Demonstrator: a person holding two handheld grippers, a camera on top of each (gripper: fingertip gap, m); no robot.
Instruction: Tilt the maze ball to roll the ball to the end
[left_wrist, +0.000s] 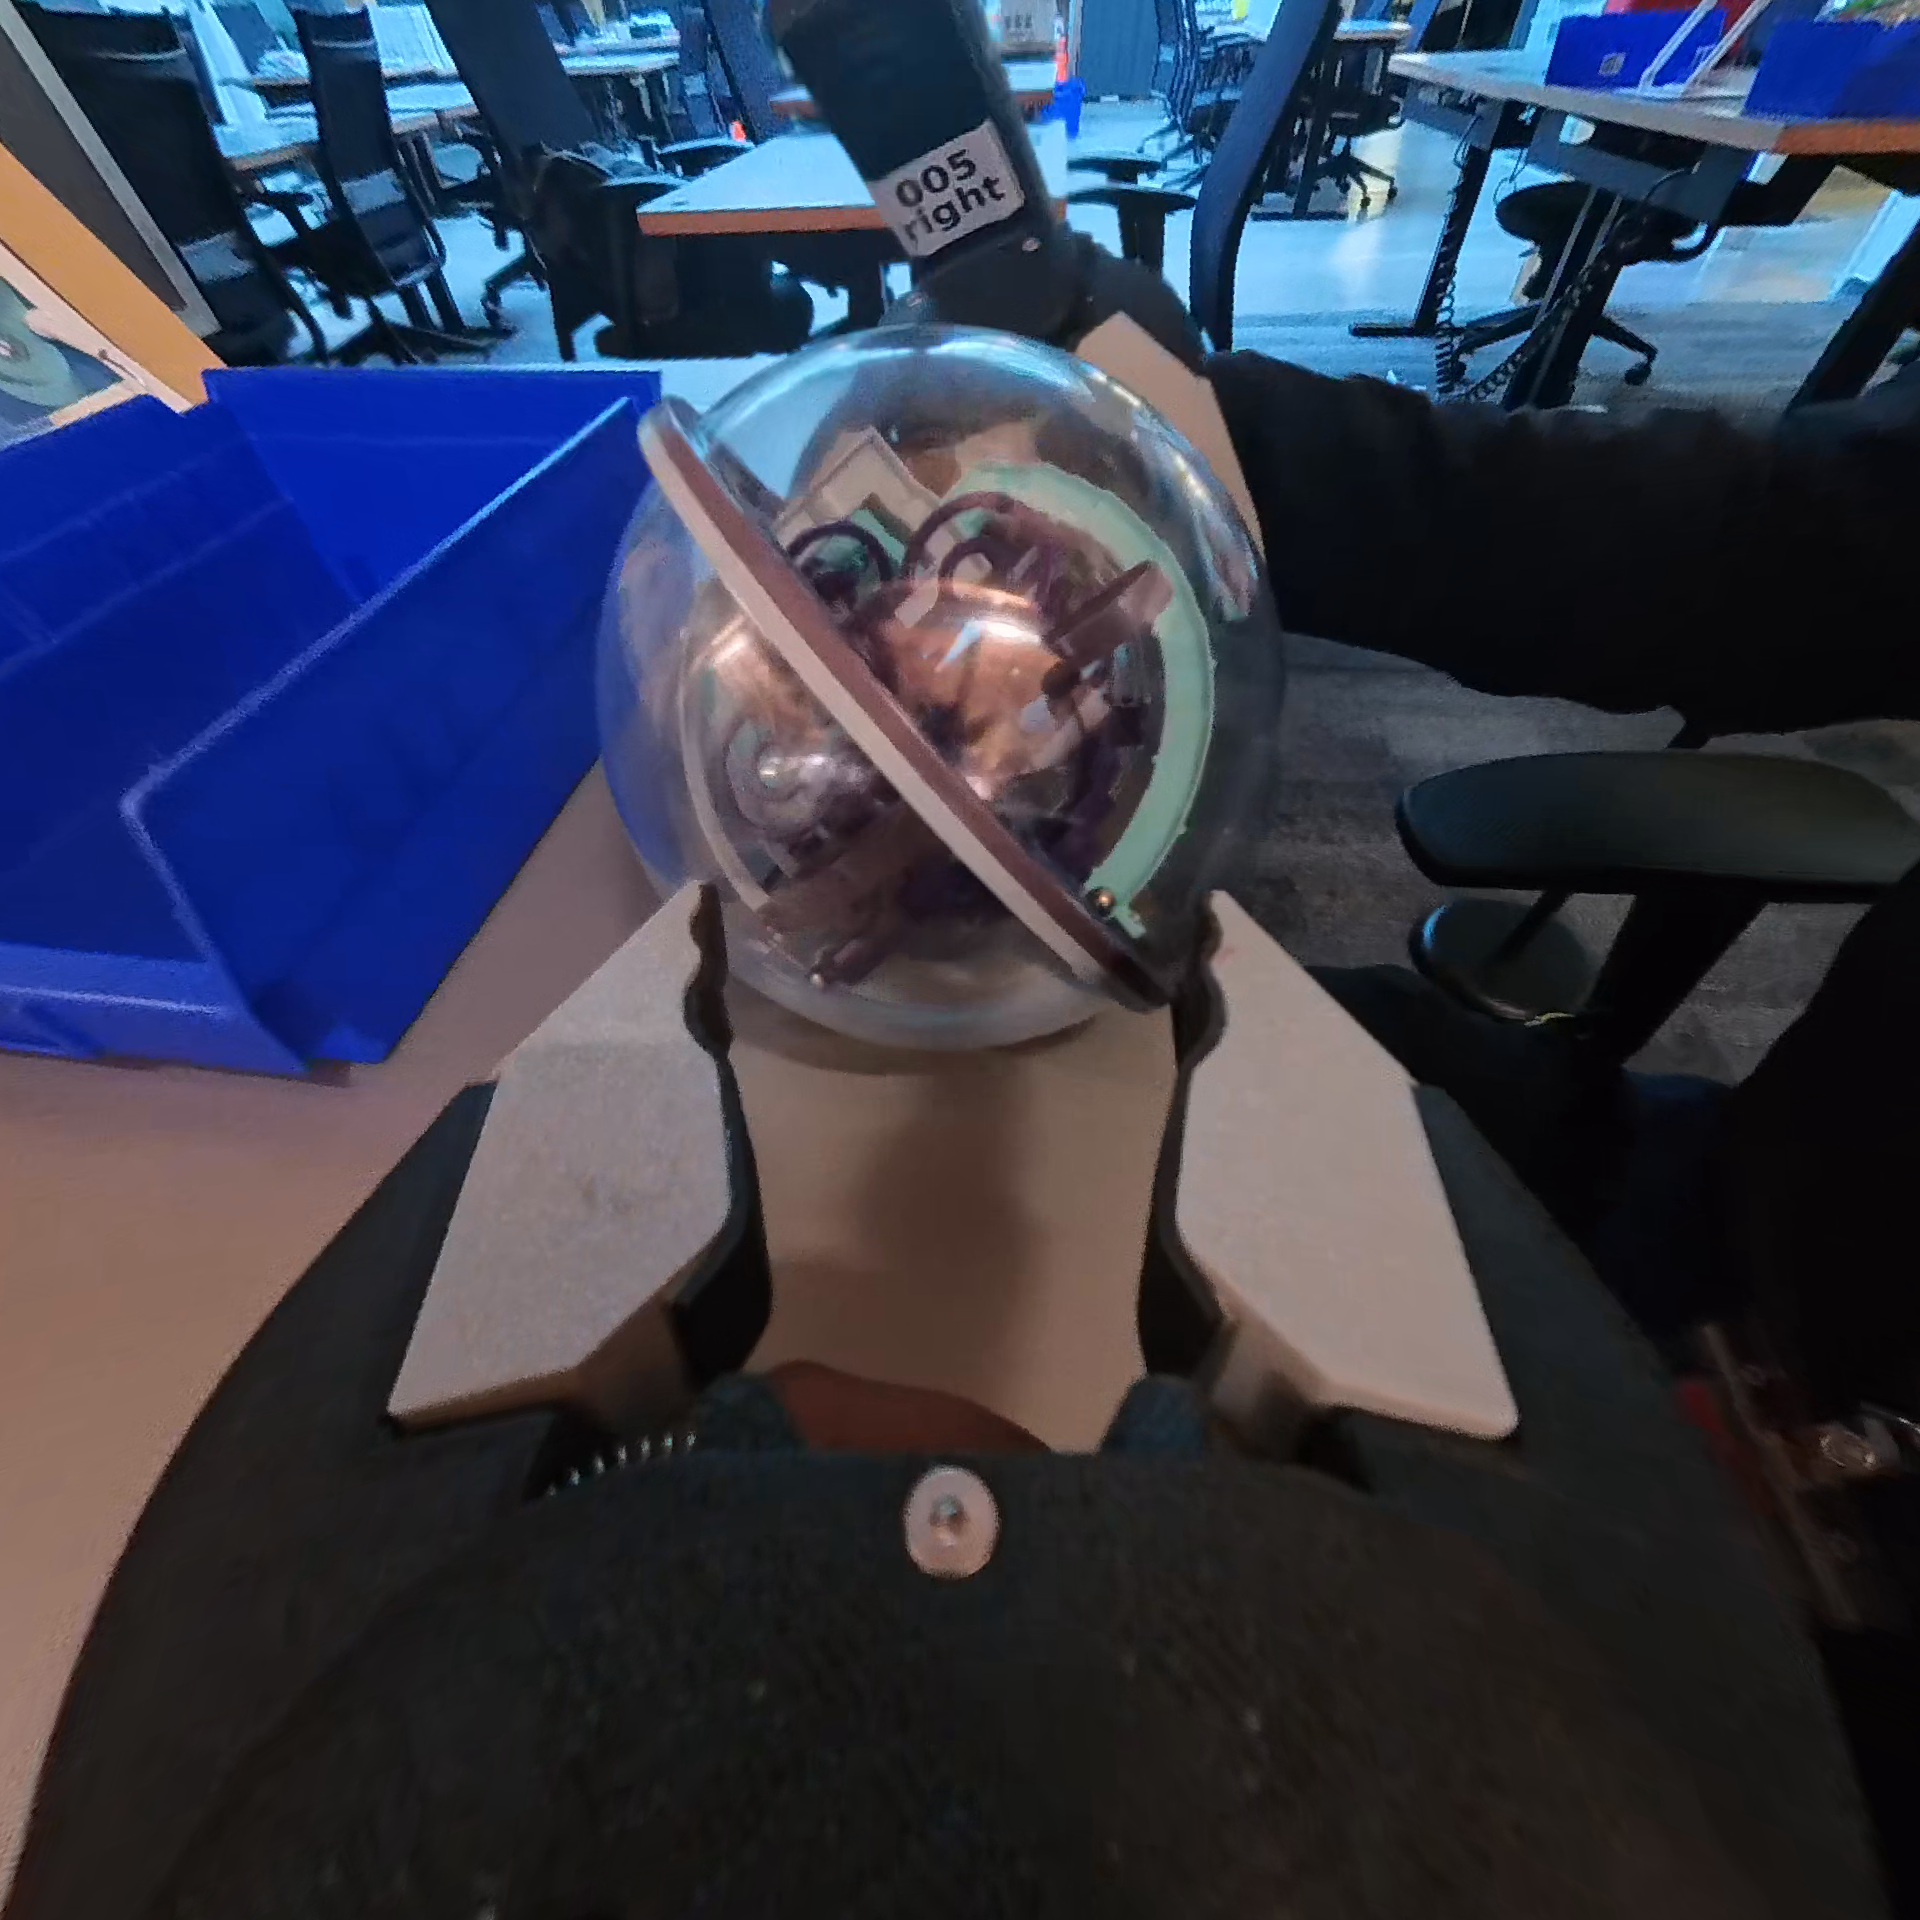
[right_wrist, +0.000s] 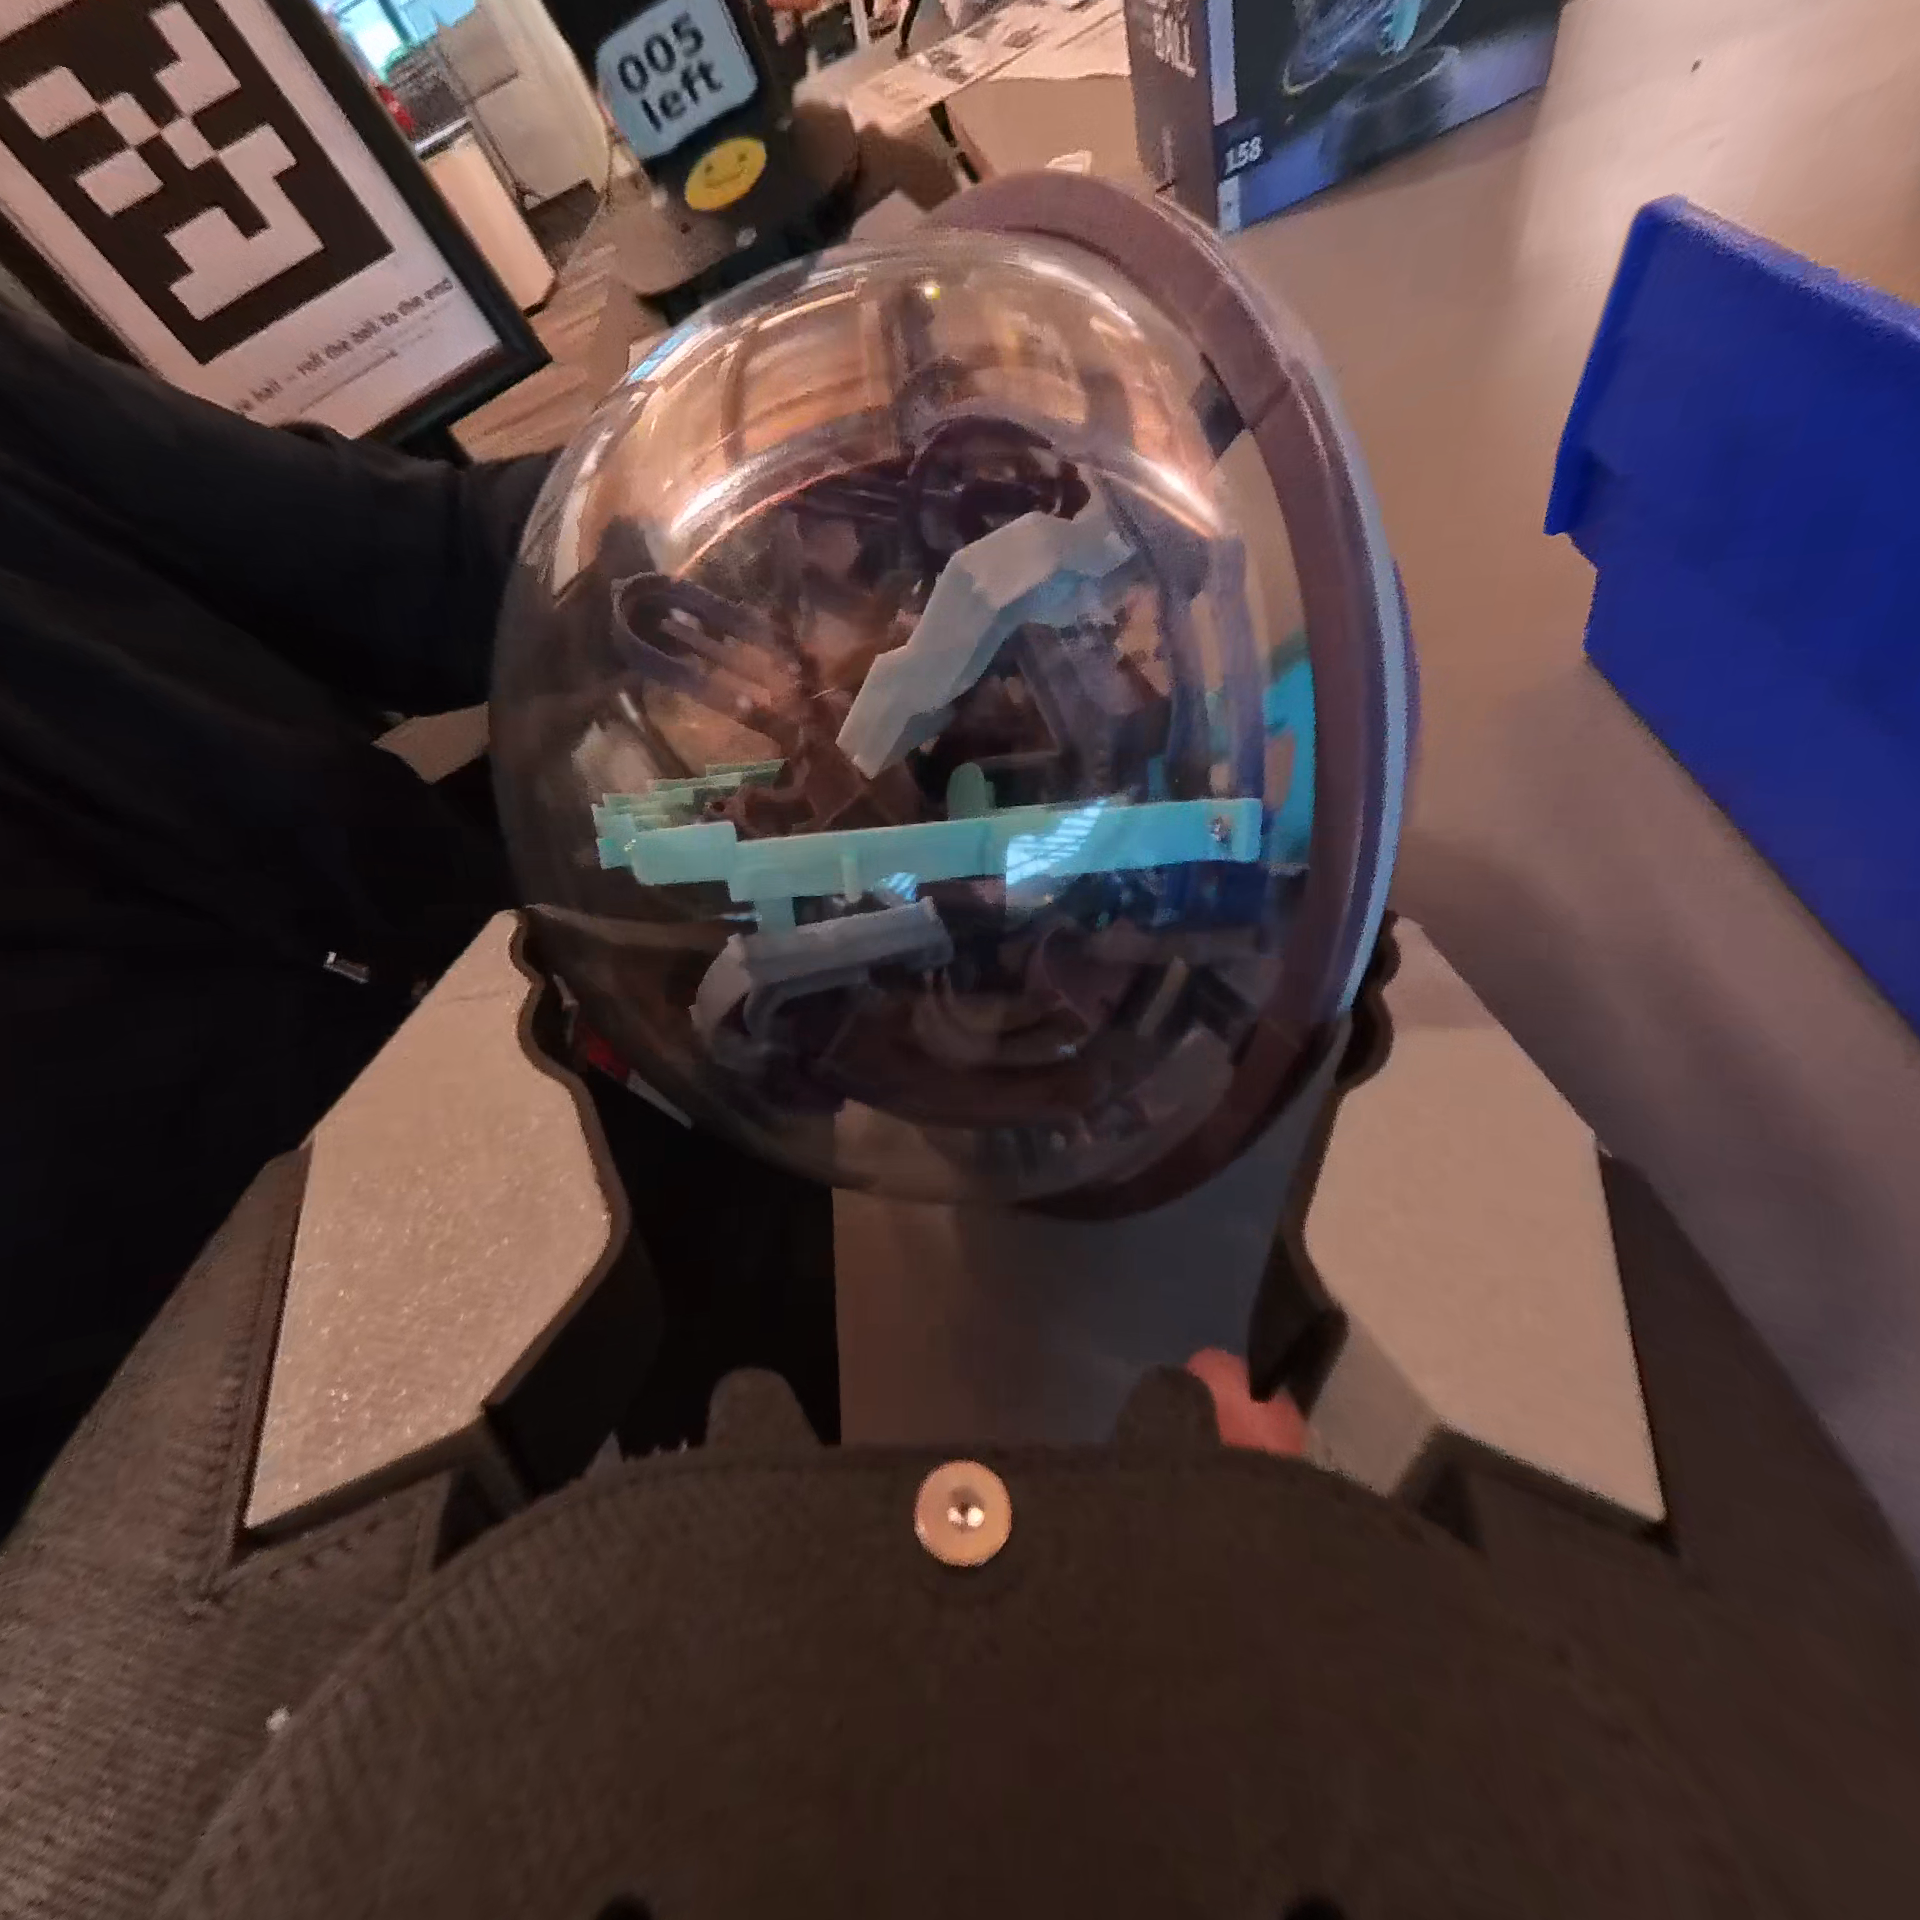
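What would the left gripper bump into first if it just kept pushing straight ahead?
The maze ball: the left gripper already has its fingertips against the clear sphere's lower sides. Beyond the sphere is the right gripper, probably next in line, though depth is unclear.

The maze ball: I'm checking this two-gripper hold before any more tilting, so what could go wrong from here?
1. The maze ball is a smooth clear sphere, pinched only near the fingertips of the left gripper and right gripper; it might slip out.
2. It appears lifted off the table, so a slip probably means a drop.
3. Glare makes the small steel ball hard to follow.
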